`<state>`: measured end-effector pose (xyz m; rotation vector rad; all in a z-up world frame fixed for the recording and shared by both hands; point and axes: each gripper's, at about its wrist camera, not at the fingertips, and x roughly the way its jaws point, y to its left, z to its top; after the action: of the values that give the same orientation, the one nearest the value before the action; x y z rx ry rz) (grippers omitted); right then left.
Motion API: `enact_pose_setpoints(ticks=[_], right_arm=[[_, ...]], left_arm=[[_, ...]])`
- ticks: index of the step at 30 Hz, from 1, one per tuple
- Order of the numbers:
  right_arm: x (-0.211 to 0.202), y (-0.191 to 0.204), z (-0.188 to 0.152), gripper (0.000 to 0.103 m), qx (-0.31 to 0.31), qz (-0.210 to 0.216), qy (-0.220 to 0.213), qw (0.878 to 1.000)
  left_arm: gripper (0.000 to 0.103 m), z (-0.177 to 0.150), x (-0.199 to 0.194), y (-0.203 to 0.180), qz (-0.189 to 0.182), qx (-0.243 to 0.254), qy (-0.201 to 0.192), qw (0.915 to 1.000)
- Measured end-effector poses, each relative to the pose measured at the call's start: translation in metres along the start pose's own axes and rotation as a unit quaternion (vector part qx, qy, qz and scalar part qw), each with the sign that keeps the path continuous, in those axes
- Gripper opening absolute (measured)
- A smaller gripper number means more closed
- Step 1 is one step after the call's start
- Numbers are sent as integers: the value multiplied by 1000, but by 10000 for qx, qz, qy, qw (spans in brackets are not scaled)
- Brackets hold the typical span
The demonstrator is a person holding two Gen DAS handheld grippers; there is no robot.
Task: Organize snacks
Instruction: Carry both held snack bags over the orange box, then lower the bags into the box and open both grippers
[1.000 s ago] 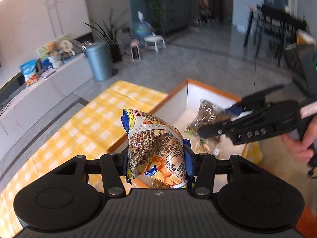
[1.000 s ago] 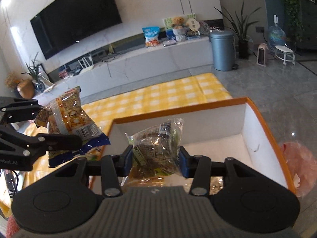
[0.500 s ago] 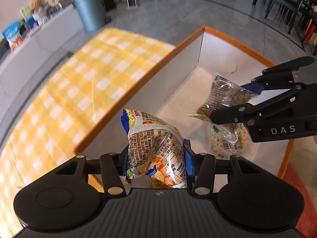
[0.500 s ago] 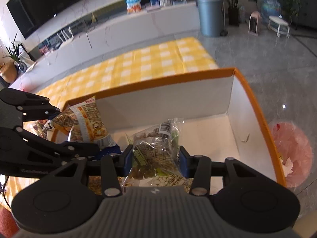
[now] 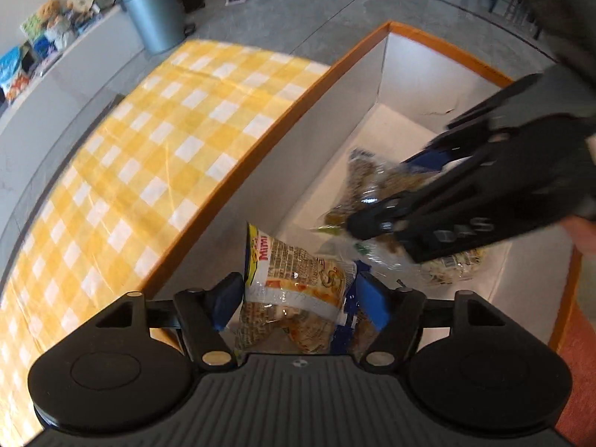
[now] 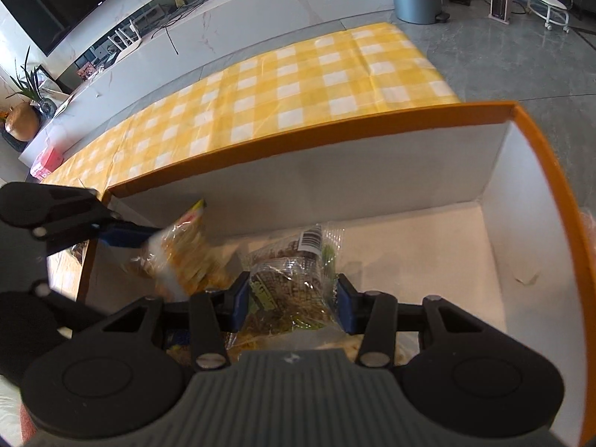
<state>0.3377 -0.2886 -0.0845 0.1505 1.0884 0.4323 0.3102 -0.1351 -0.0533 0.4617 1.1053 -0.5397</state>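
An orange-rimmed white box (image 5: 283,119) (image 6: 335,138) stands on the yellow checked tablecloth. My left gripper (image 5: 298,292) is inside it, open around a yellow and blue crisp packet (image 5: 294,298) that has tipped between the pads. That packet also shows in the right wrist view (image 6: 186,257). My right gripper (image 6: 290,298) is shut on a clear bag of nuts and seeds (image 6: 290,287), low in the box. The same bag shows in the left wrist view (image 5: 372,193) under the right gripper's black fingers (image 5: 465,201).
More snack packets (image 5: 454,264) lie on the box floor. The checked cloth (image 6: 298,82) covers the table beyond the box. A white TV bench (image 6: 242,11) and a grey bin (image 5: 152,18) stand further off. A pink object (image 6: 46,162) sits at the table's far left.
Both grippers have gone down into the box. The left gripper's jaws have spread and the crisp packet has tipped over between them. The right gripper still holds its bag.
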Motion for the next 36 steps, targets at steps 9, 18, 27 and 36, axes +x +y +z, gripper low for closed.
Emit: enact_pose_setpoints(ticks=[9, 18, 27, 36], right_arm=[[26, 9, 8, 46, 67, 20, 279, 9996], [51, 17, 5, 46, -155, 50, 946, 9954], [54, 24, 5, 55, -422, -97, 1225, 9915], [30, 35, 9, 66, -600, -533, 950, 9922]], left_arm=[[36, -4, -16, 6, 91, 74, -134, 9998], [20, -12, 4, 5, -74, 166, 215, 9996], [21, -17, 0, 4, -142, 140, 227, 9995], [28, -30, -34, 5, -232, -61, -188, 9995]])
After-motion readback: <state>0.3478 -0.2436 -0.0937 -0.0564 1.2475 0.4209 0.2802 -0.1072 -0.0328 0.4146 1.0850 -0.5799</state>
